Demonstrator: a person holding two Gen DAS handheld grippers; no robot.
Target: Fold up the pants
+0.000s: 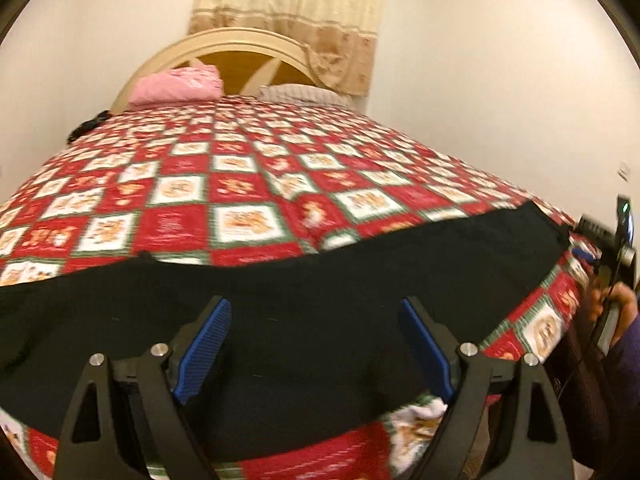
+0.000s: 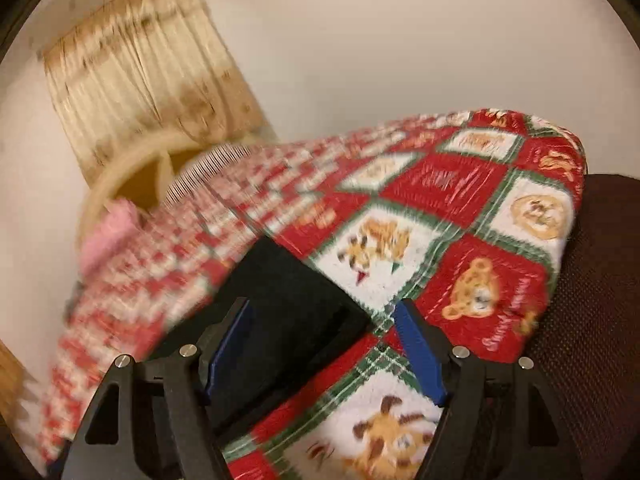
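Black pants [image 1: 280,300] lying flat in one long band along the near edge of the quilt [image 1: 240,184], close under both tools. Left gripper [image 1: 316,344] spread wide above the cloth, clamped on nothing. Right gripper [image 2: 324,344] likewise parted over the pants' end [image 2: 288,292], pads off the fabric. Judged between folds: next, pinching both ends and carrying one across. Beyond, pink pillow [image 1: 178,86] and headboard [image 1: 224,44].

Black pants [image 1: 280,280]; red, white and green checked bedspread [image 1: 240,168]; pink pillow [image 1: 178,86].
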